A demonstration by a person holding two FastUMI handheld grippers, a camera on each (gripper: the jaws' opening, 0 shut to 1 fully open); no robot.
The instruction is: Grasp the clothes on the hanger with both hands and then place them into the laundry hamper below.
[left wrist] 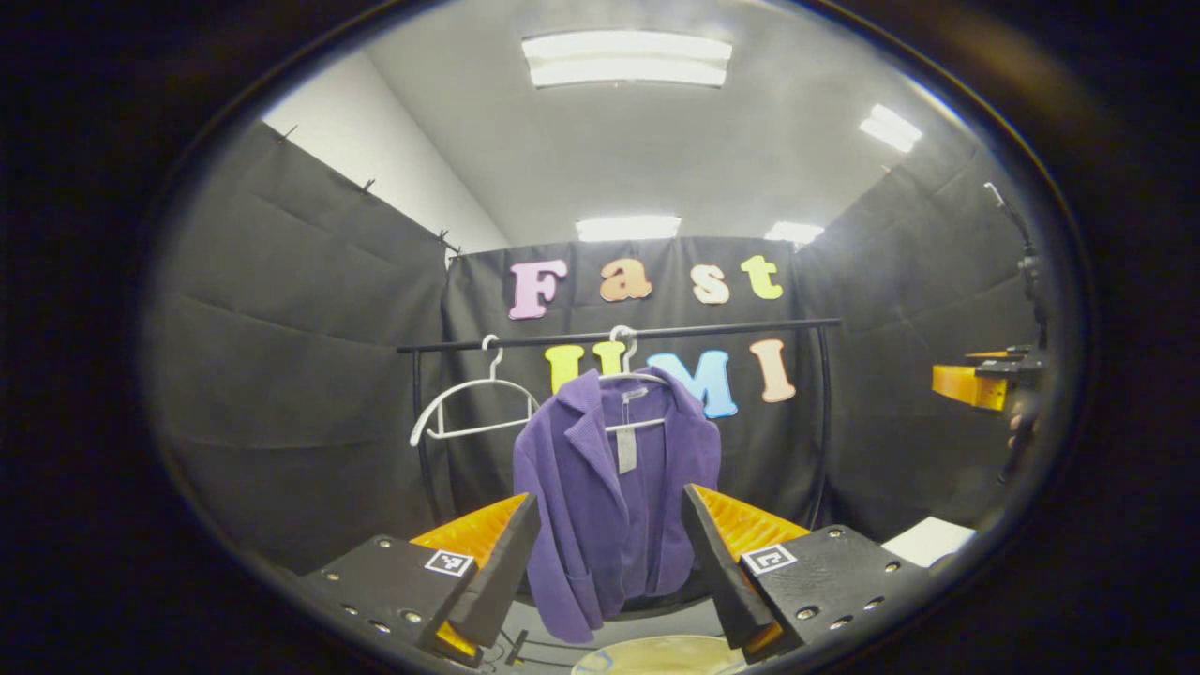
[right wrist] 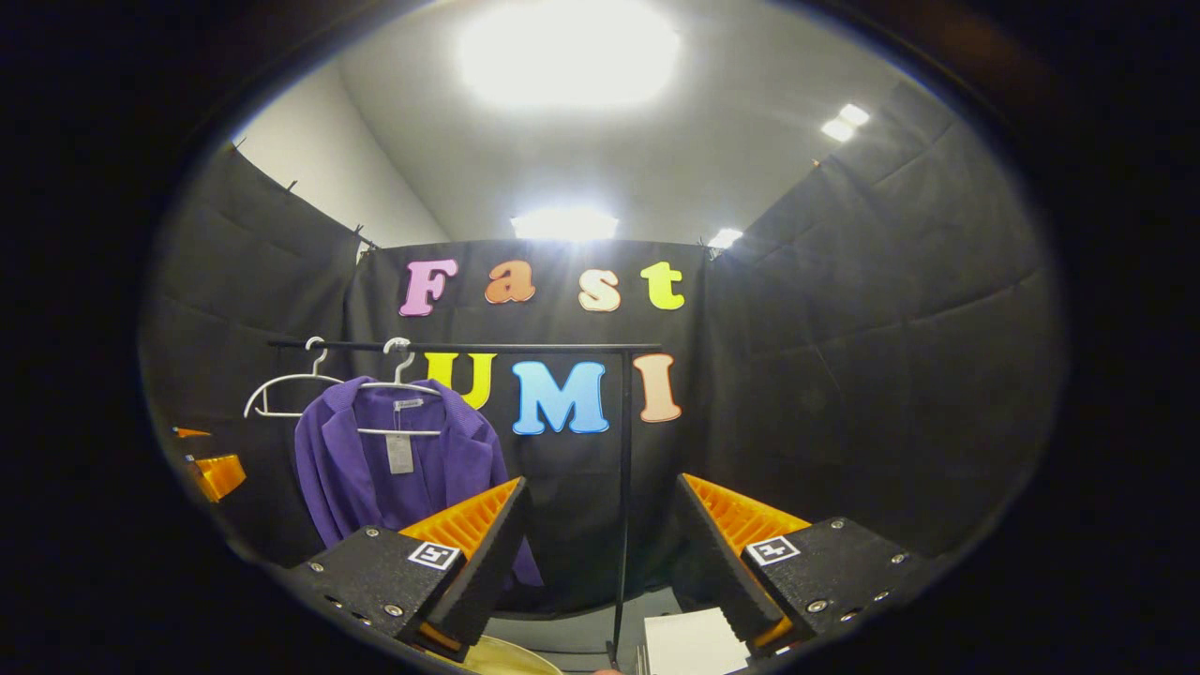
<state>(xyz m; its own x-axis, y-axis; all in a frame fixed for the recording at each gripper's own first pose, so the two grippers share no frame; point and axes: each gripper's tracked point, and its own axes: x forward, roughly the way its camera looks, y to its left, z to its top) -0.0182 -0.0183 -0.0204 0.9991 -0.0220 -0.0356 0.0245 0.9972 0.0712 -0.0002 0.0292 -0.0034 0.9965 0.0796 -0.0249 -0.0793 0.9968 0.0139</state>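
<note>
Purple jacket [left wrist: 614, 497] hangs on its hanger [left wrist: 630, 380], untouched. I hold my left gripper [left wrist: 609, 562] and right gripper [right wrist: 600, 553] wide apart, empty. Everything's left to do.

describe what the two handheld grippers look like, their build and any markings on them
The left gripper and the right gripper look alike: each has two wedge-shaped fingers with ribbed inner faces, mounted on flat black plates studded with screws. Each plate carries a small square black-and-white marker tag. No cables or sleeves can be seen.
</note>
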